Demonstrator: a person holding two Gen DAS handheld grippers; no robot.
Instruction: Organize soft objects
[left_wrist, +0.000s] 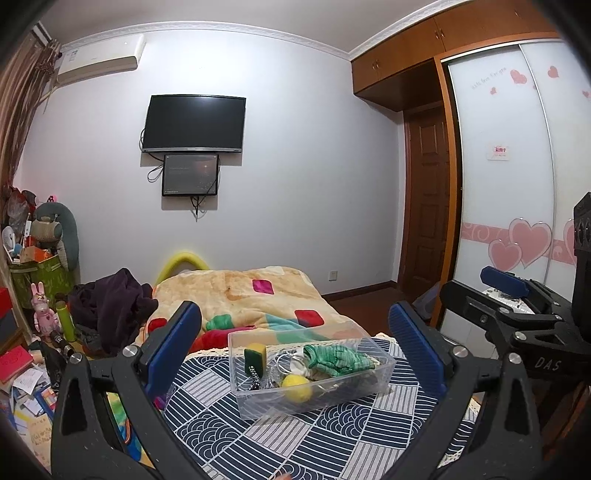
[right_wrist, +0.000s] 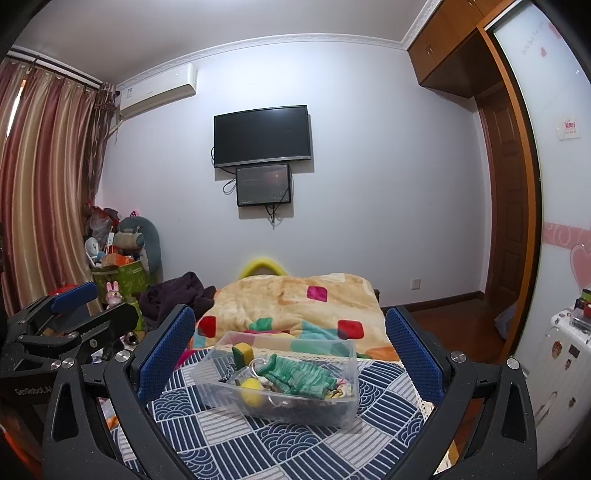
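A clear plastic bin (left_wrist: 380, 373) sat on the blue-and-white patterned cloth (left_wrist: 258, 435) covering the near end of a bed, close to the cloth's far edge, where a fleece blanket (left_wrist: 258, 295) with coloured squares began. Inside the bin lay a green striped cloth (left_wrist: 338, 360) bunched toward its right side, a yellow ball (left_wrist: 297, 387) against the near wall, a yellow-and-green sponge (left_wrist: 255, 354) standing at the far left corner, and a black beaded strand (left_wrist: 254, 378) beside it; smaller items under them could not be made out.

The left gripper (left_wrist: 295, 336) hovered in front of the bin with its blue-padded fingers spread wide and nothing between them. The right gripper (right_wrist: 290, 338) was held level with it, jaws likewise apart and empty, the bin framed between the pads in both wrist views. Neither touched the bin.

On the far wall hung a dark television (right_wrist: 262, 136) with a smaller screen (right_wrist: 263, 184) just below it. A dark garment (left_wrist: 110, 306) lay heaped off the bed's left edge, near a green box (left_wrist: 40, 273) of toys.
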